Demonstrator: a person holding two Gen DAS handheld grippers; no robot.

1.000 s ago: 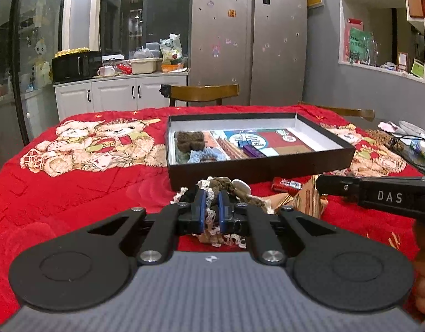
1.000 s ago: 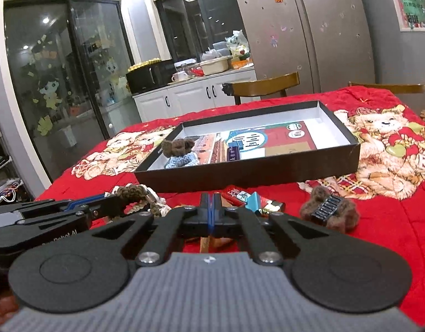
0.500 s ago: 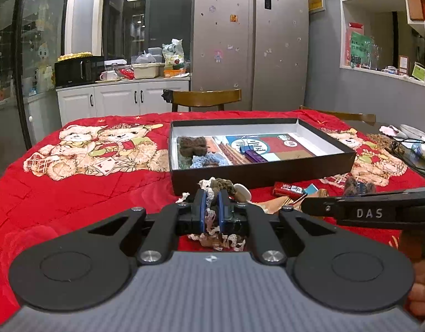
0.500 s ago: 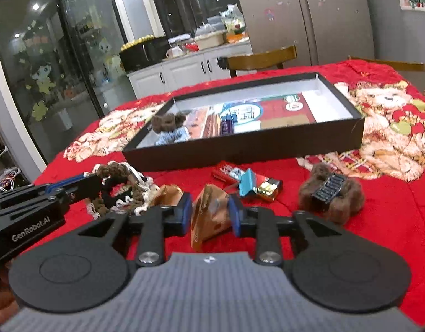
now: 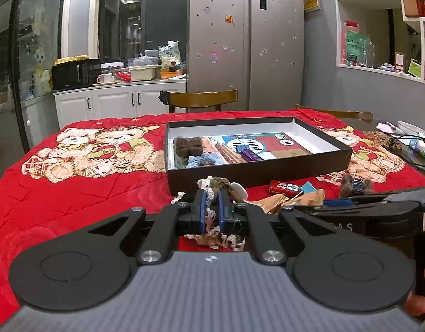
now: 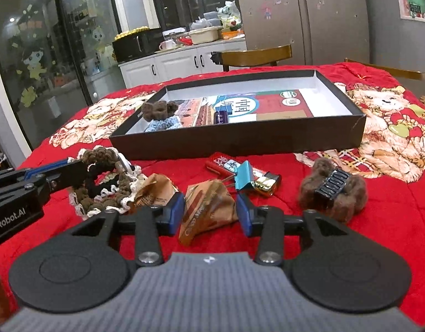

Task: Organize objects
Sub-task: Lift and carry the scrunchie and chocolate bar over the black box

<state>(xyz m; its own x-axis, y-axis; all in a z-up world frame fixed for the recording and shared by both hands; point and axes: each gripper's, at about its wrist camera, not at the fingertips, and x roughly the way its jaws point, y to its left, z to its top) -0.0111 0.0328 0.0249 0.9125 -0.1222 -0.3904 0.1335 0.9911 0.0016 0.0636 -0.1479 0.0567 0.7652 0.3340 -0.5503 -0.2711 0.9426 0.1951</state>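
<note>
- The red quilted cloth with teddy-bear prints (image 6: 392, 182) covers the whole table and carries everything, so soft things lie flat on it.
- The shallow black cardboard box with white inside (image 6: 240, 141) stands far from both tools. It already holds a brown crocheted piece (image 6: 158, 109) at its left end, probably as the collecting place.
- The left gripper (image 5: 211, 203) is clamped on a brown and cream crocheted lace bundle (image 5: 212, 185), near the box's front wall.
- The right gripper (image 6: 209, 210) has its jaws apart, one on each side of a crumpled brown paper packet (image 6: 209, 204), not squeezing it.
- Only the right view shows clearly the fuzzy brown hair clip (image 6: 334, 191) and the small blue binder clip (image 6: 244, 175), both outside the box.
</note>
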